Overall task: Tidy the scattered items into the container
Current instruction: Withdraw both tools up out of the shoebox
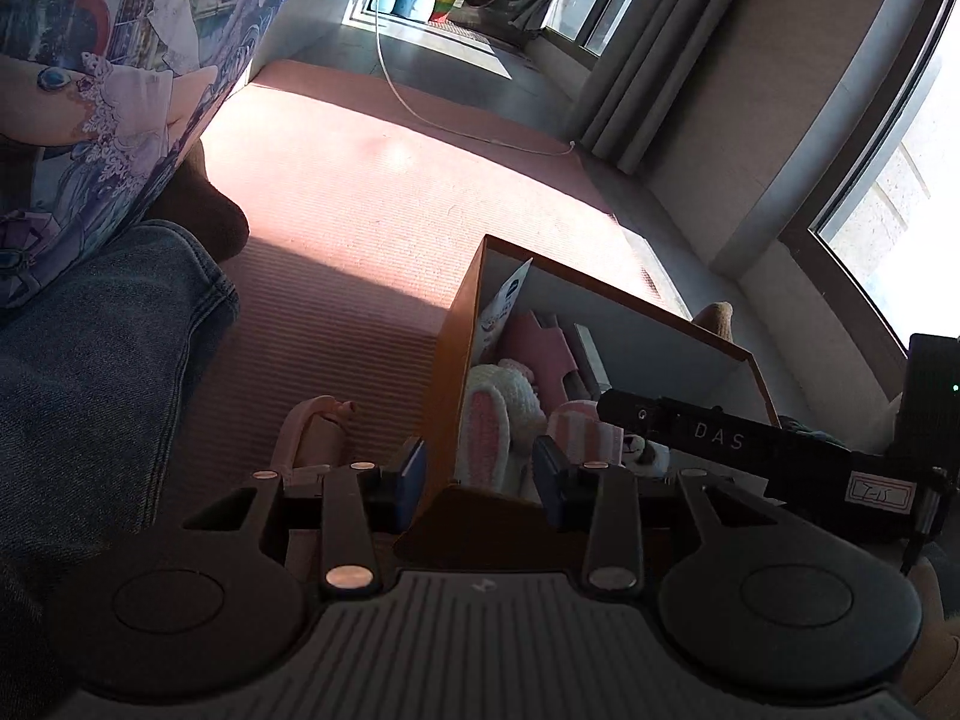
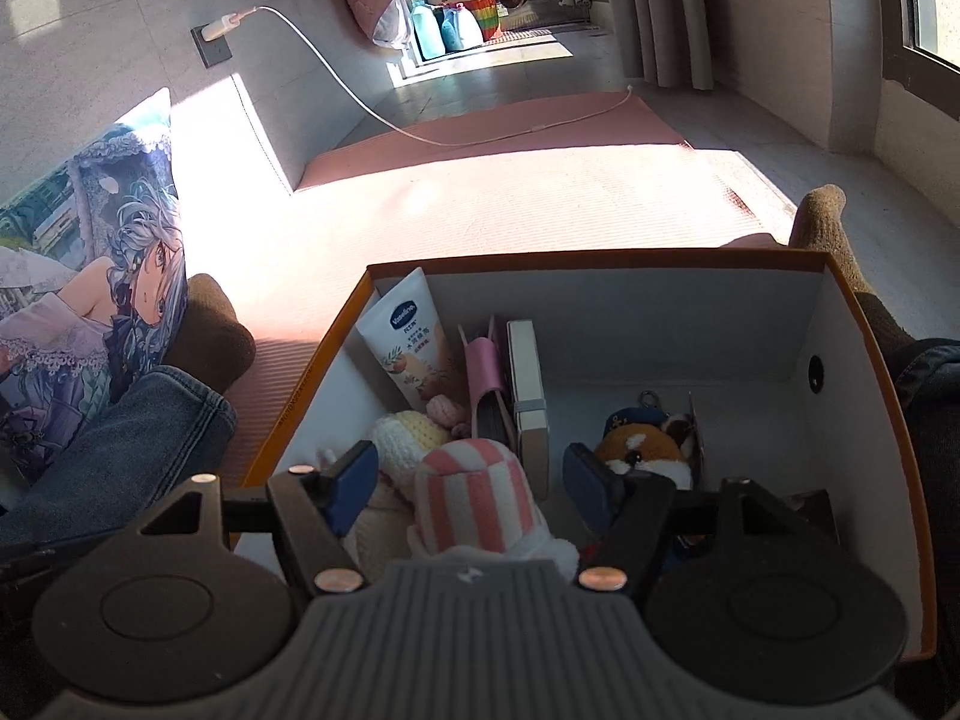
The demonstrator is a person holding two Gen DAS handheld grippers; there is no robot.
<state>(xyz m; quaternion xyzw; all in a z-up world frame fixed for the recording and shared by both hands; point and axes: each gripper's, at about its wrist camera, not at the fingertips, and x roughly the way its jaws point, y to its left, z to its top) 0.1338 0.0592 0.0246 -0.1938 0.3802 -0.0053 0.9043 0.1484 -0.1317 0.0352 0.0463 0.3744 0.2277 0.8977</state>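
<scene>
the orange box [image 2: 870, 372] stands on the pink mat [image 2: 510, 192] between the person's legs, and inside it lie a lotion tube [image 2: 408, 342], a book [image 2: 528, 378], a fox plush [image 2: 645, 450] and a pink-striped plush [image 2: 474, 498]. the right gripper [image 2: 474, 480] hangs over the striped plush with jaws apart, the pads not pressing it. the left gripper [image 1: 480, 468] is half open and holds nothing — the box's near corner sits between its fingers — and a pink item [image 1: 312, 432] lies on the mat just outside the box.

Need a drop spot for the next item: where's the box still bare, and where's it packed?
Bare: the box floor at the right, between the fox plush and the right wall. Packed: the left half, with the Vaseline tube, pink pouch, white book and striped plush.
</scene>
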